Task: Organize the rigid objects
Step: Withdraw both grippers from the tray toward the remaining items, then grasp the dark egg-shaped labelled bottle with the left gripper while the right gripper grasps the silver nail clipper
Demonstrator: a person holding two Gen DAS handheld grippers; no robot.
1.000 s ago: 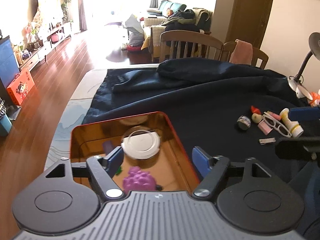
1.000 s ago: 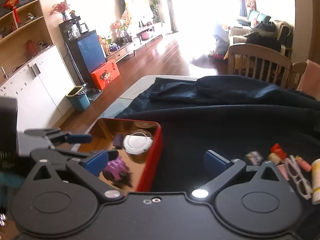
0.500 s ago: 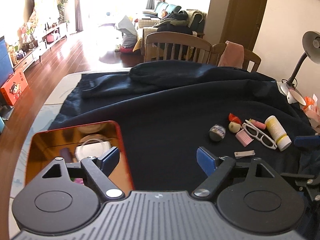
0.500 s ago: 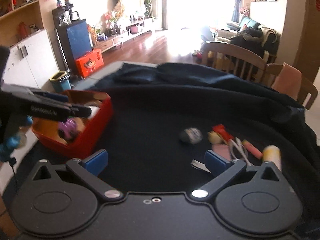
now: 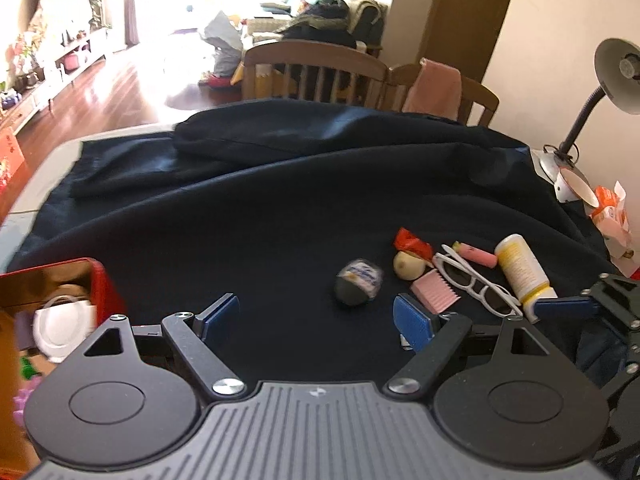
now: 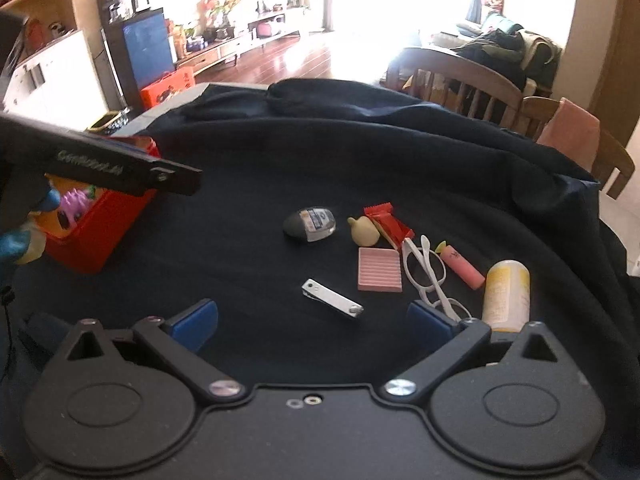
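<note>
Small items lie scattered on the dark cloth: a grey oval case (image 6: 309, 225), a pale round toy (image 6: 364, 231), a red wrapper (image 6: 387, 218), a pink comb (image 6: 379, 269), a metal nail clipper (image 6: 333, 300), white glasses (image 6: 428, 276), a pink stick (image 6: 461, 266) and a yellow-white bottle (image 6: 506, 294). The red bin (image 6: 98, 220) at left holds a purple toy (image 6: 74, 205) and a white lid (image 5: 60, 326). My right gripper (image 6: 312, 326) is open just short of the clipper. Also open, my left gripper (image 5: 316, 318) hovers near the case (image 5: 358, 286).
A dark cloth (image 5: 248, 216) covers the table, bunched into a ridge at the back. Wooden chairs (image 5: 316, 68) stand behind it. A desk lamp (image 5: 592, 92) and orange packets (image 5: 610, 212) sit at the far right edge.
Both grippers have swung right, away from the red bin and toward the scattered items. The bin has slid to the left edge of both views. Both stay open.
</note>
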